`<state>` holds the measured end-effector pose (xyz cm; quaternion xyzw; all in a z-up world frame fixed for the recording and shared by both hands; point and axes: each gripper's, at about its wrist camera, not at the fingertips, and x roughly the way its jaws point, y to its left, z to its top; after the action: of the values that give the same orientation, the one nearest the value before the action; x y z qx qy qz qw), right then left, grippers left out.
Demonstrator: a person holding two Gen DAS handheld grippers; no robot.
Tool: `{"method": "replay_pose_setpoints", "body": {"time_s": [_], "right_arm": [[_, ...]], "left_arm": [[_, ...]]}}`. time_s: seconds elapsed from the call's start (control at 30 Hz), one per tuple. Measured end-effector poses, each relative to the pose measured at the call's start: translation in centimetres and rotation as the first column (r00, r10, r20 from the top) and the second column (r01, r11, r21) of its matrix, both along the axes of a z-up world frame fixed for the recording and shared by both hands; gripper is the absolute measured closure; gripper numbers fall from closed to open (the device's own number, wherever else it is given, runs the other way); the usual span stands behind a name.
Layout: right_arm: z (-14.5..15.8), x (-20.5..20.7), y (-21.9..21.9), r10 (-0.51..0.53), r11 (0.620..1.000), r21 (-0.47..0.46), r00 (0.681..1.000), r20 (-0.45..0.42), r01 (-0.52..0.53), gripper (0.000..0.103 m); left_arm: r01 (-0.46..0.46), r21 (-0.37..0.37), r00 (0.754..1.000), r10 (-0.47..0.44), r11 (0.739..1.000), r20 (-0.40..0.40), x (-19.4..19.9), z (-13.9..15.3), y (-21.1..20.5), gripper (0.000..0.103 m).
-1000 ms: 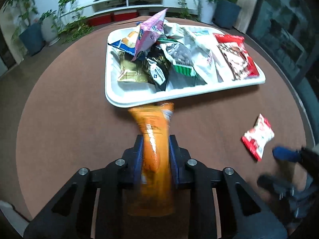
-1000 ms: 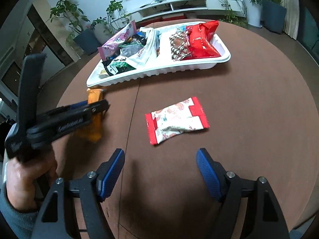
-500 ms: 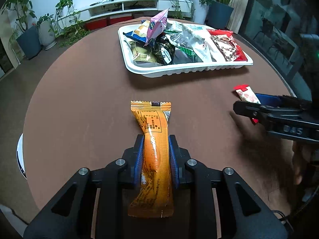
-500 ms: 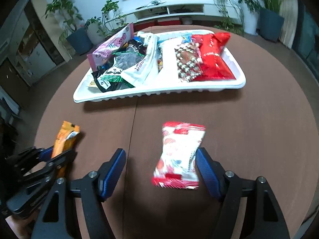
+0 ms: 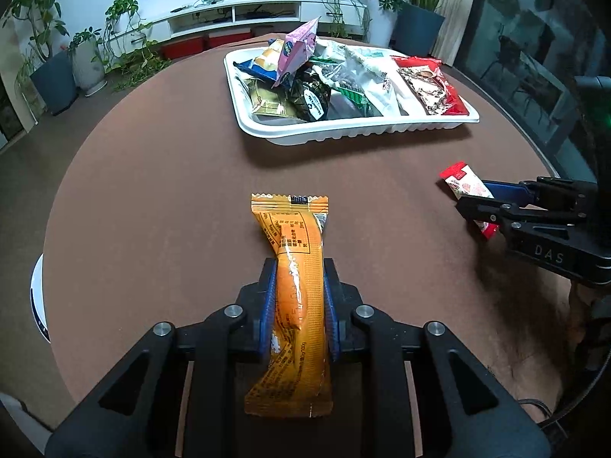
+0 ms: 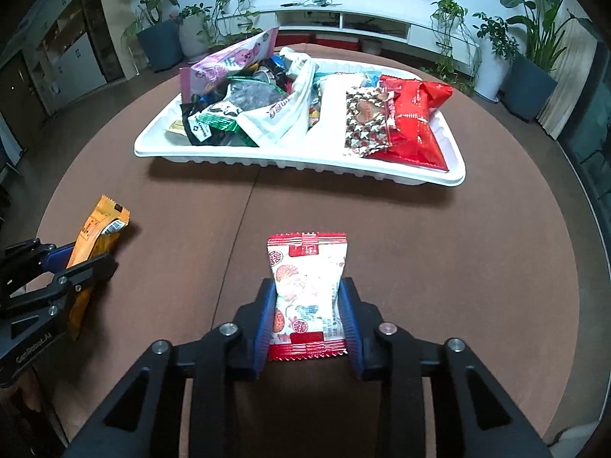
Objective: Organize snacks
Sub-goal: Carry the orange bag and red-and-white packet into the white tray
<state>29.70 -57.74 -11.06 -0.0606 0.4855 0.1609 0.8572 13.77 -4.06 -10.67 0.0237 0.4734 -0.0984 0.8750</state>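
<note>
Snacks fill the tray (image 5: 343, 133) at the top of both frames. In the left view we see the left claw (image 5: 299, 305) clamped on an orange bar (image 5: 298, 286); only the right view shows the right claw (image 6: 307, 313) closing on the red-white pack (image 6: 307, 294), pads touching it. Both claws tilt down over the counter (image 6: 458, 267).

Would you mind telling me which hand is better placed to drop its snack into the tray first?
Left, probably: its tool is shut on the orange packet, while the right tool is closing around the red-and-white packet. Both face the tray.
</note>
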Motion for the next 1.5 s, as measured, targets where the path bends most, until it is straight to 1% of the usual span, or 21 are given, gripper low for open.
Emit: {"method": "replay_pose_setpoints", "body": {"time_s": [0.2, 0.33, 0.47, 0.63, 0.83, 0.9, 1.07, 1.17, 1.23, 1.33, 1.43, 1.5], "right_arm": [[0.4, -0.7, -1.1, -0.027, 0.996, 0.090, 0.999, -0.024, 0.029, 0.073], [0.9, -1.1, -2.2, -0.050, 0.989, 0.137, 0.999, -0.019, 0.052, 0.073], [2.1, -1.0, -3.3, -0.068, 0.980, 0.185, 0.998, -0.006, 0.068, 0.073], [3.6, -0.1, -3.8, -0.074, 0.973, 0.220, 0.997, 0.011, 0.070, 0.073], [5.5, 1.6, -4.2, -0.077, 0.970, 0.236, 0.996, 0.046, 0.064, 0.073], [6.4, 2.4, -4.1, -0.072, 0.970, 0.236, 0.995, 0.065, 0.055, 0.073], [8.8, 5.5, -3.5, -0.072, 0.970, 0.241, 0.990, 0.123, 0.041, 0.073], [9.3, 8.5, -2.7, -0.067, 0.968, 0.249, 0.991, 0.116, 0.036, 0.073], [9.0, 10.3, -2.2, -0.070, 0.967, 0.252, 0.992, 0.101, 0.043, 0.073], [8.3, 13.0, -0.9, -0.068, 0.975, 0.218, 0.993, 0.096, 0.046, 0.073], [7.3, 14.6, 0.3, -0.055, 0.982, 0.184, 0.995, 0.087, 0.038, 0.073], [6.6, 15.3, 1.2, -0.043, 0.986, 0.165, 0.996, 0.083, 0.029, 0.073]], "left_arm": [[0.000, -0.006, 1.000, 0.000, 1.000, 0.003, 0.0, 0.1, -0.2, 0.084], [-0.001, -0.008, 1.000, 0.002, 1.000, 0.020, 0.1, 0.8, -0.5, 0.084], [0.003, -0.017, 0.999, -0.002, 1.000, 0.032, 0.3, 1.6, -0.7, 0.085], [0.007, -0.043, 0.999, -0.005, 0.999, 0.052, 1.0, 2.9, -1.0, 0.085], [0.012, -0.098, 0.997, -0.005, 0.995, 0.076, 2.8, 5.2, -0.8, 0.085], [0.016, -0.117, 0.996, -0.005, 0.993, 0.089, 3.9, 6.2, -0.8, 0.085], [0.017, -0.114, 0.990, -0.001, 0.993, 0.140, 7.7, 9.0, -1.2, 0.085], [0.010, -0.112, 0.990, 0.006, 0.994, 0.140, 10.5, 9.5, -1.4, 0.085], [0.010, -0.083, 0.990, 0.002, 0.997, 0.144, 12.2, 9.5, -2.0, 0.085], [0.011, -0.052, 0.990, -0.003, 0.999, 0.141, 14.2, 9.0, -2.8, 0.085], [0.013, -0.031, 0.992, -0.009, 0.999, 0.130, 15.9, 8.0, -3.9, 0.085], [0.016, -0.030, 0.993, -0.012, 0.999, 0.120, 16.5, 7.1, -4.4, 0.085]]}}
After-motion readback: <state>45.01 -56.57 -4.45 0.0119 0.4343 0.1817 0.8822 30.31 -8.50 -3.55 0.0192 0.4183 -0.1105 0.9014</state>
